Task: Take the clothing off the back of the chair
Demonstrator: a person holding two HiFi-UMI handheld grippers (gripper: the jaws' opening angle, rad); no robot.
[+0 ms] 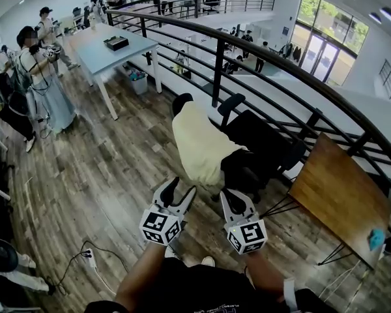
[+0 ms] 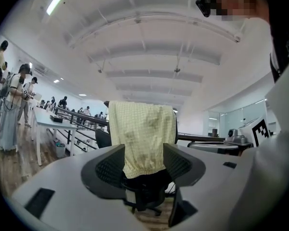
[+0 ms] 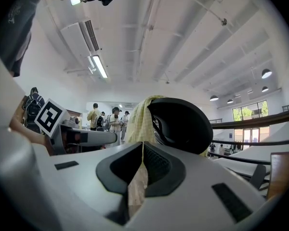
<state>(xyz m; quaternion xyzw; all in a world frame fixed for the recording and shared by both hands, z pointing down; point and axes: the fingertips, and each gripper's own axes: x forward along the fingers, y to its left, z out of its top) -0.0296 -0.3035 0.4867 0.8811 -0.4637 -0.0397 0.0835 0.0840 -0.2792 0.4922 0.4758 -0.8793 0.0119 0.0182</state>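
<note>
A pale yellow garment [image 1: 199, 142] hangs over the back of a black office chair [image 1: 264, 142], which stands just ahead of both grippers. My left gripper [image 1: 182, 189] is open, a short way from the garment's lower edge, with nothing between its jaws. In the left gripper view the garment [image 2: 139, 134] shows beyond the gap of that gripper [image 2: 143, 149], above the chair's base [image 2: 144, 198]. My right gripper [image 1: 232, 199] is shut and empty, close to the chair's side. In the right gripper view its tips [image 3: 142, 143] meet before the chair's back [image 3: 180, 124] and the garment's edge [image 3: 136, 121].
A curved black railing [image 1: 247, 54] runs behind the chair. A wooden table [image 1: 342, 194] stands at the right with a blue object [image 1: 376, 238] on it. A white table [image 1: 111, 54] and several people [image 1: 42, 77] are at the far left. A power strip [image 1: 88, 256] lies on the floor.
</note>
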